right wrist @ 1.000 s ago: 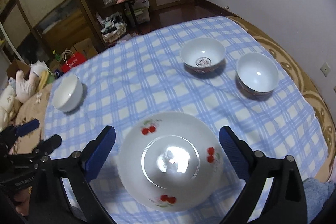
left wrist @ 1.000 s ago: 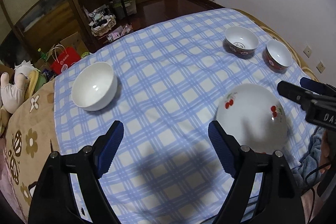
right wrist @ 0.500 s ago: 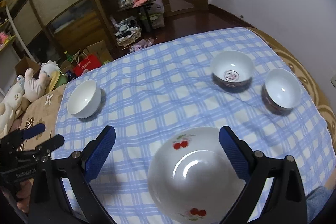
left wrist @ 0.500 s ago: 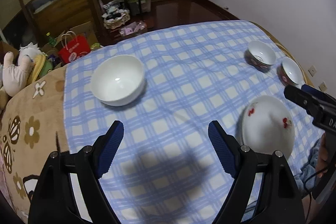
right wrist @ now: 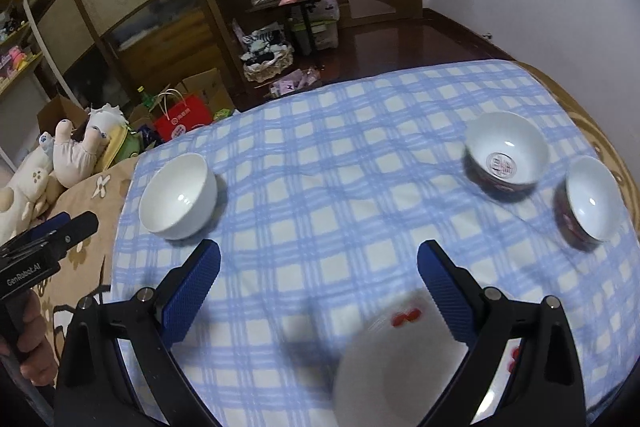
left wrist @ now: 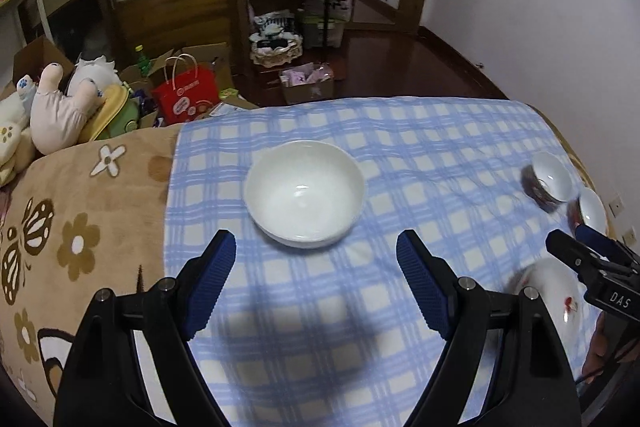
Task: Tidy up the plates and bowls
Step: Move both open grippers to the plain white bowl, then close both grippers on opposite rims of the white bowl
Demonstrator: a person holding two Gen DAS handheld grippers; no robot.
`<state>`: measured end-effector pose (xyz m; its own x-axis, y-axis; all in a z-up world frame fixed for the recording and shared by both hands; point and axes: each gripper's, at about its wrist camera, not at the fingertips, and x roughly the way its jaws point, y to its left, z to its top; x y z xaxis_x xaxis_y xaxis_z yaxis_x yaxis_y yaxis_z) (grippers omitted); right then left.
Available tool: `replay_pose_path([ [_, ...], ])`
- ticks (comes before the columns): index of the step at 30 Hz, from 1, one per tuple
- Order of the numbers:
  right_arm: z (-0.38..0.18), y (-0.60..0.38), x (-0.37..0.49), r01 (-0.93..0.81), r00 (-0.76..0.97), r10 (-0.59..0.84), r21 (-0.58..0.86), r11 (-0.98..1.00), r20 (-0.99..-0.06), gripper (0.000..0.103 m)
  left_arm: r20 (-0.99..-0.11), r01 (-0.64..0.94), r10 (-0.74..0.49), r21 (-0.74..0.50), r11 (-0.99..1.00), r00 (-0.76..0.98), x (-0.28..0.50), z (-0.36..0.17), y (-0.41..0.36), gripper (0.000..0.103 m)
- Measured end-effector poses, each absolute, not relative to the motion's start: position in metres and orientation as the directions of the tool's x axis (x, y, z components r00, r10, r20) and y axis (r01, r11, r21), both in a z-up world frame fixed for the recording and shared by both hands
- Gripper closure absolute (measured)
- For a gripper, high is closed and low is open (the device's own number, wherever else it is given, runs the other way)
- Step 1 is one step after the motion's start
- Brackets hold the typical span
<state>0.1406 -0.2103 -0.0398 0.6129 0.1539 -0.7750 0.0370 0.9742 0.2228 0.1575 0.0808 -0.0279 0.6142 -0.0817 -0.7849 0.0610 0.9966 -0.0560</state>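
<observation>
The left gripper (left wrist: 316, 277) is held wide apart, lined up on the white bowl (left wrist: 305, 193), presumably for grasping; the right gripper (right wrist: 318, 287) is likewise released.

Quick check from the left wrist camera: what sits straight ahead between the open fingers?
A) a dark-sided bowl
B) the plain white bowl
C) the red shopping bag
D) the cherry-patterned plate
B: the plain white bowl lies centred just beyond the open left gripper, untouched on the checked cloth.
</observation>
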Motion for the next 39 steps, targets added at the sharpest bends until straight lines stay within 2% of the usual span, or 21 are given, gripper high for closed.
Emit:
replay_pose_path([
  [3,-0.041,-0.196,0.157,0.014,0.618,0.168,0.224,0.975,-0.768,0.0,-0.784,0.07,-0.107,-0.081,0.994,0.612,0.17,-0.034,0.094,0.021],
  [15,-0.065,-0.138,0.221,-0.053,0.571,0.23,0.244,0.968,-0.788,0.0,-0.831,-0.049,-0.032,-0.072,0.996,0.556,0.226,-0.074,0.125,0.021],
  [19,-0.073,-0.118,0.238,-0.082,0.551,0.239,0.233,0.969,-0.799,0.0,-0.842,-0.096,-0.087,-0.162,0.982,0.533,0.241,-0.087,0.141,0.021],
  [22,-0.078,-0.108,0.248,-0.099,0.547,0.245,0.229,0.969,-0.801,0.0,-0.854,-0.108,-0.051,-0.125,0.986,0.518,0.249,-0.098,0.144,0.022],
  [26,-0.084,-0.1,0.264,-0.13,0.551,0.274,0.243,0.961,-0.789,0.006,-0.868,-0.138,-0.051,-0.137,0.981,0.494,0.258,-0.116,0.151,0.023],
  [31,-0.104,-0.093,0.284,-0.13,0.489,0.308,0.281,0.951,-0.816,0.021,-0.887,-0.134,-0.047,-0.121,0.984,0.459,0.264,-0.133,0.148,0.037],
  [38,-0.132,-0.08,0.298,-0.11,0.405,0.301,0.28,0.953,-0.863,0.022,-0.903,-0.204,-0.077,-0.178,0.963,0.422,0.269,-0.15,0.159,0.057],
  [39,-0.135,-0.079,0.299,-0.107,0.398,0.303,0.284,0.953,-0.866,0.024,-0.908,-0.208,-0.084,-0.182,0.961,0.41,0.27,-0.153,0.16,0.064],
])
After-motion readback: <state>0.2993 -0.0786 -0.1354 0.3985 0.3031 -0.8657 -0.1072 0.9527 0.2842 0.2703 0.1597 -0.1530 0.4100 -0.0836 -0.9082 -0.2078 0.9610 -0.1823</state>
